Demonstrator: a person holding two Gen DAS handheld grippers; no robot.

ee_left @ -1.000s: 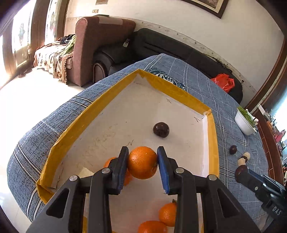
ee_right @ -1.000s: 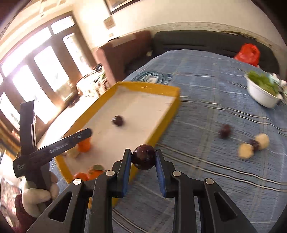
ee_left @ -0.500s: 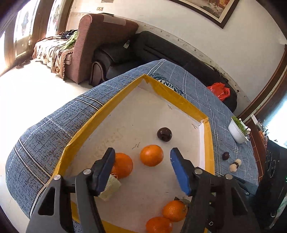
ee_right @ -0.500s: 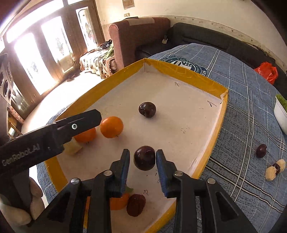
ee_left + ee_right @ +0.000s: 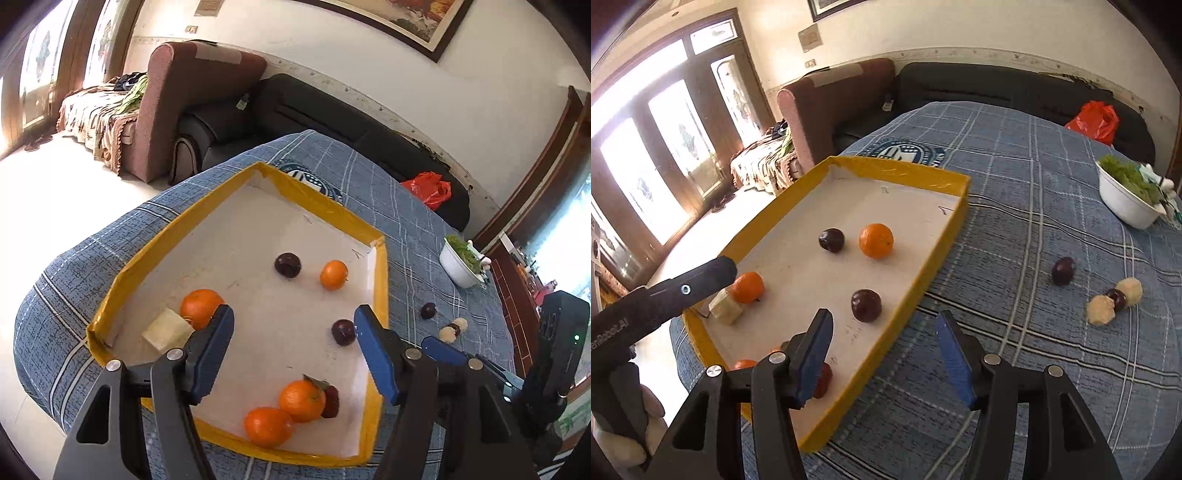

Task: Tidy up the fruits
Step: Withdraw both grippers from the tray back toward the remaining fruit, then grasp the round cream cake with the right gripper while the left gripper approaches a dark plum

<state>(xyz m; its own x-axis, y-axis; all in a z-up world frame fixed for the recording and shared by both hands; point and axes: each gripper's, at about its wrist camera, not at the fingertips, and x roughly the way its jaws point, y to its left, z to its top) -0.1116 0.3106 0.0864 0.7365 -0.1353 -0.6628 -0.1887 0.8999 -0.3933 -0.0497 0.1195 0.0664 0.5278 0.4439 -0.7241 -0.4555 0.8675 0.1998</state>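
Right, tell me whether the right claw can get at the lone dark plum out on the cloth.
Probably yes: the right claw is opening and empty, and the plum lies alone on bare tablecloth, with nothing between them.

My tray (image 5: 382, 280) has a yellow rim and white floor, the oranges (image 5: 333, 274) are orange, the worktop cloth (image 5: 1034, 229) is blue plaid

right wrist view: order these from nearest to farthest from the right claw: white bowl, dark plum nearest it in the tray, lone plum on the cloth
1. Dark plum in the tray, just ahead of the opening, empty right claw.
2. Lone plum on the cloth, off right.
3. White bowl, far right.
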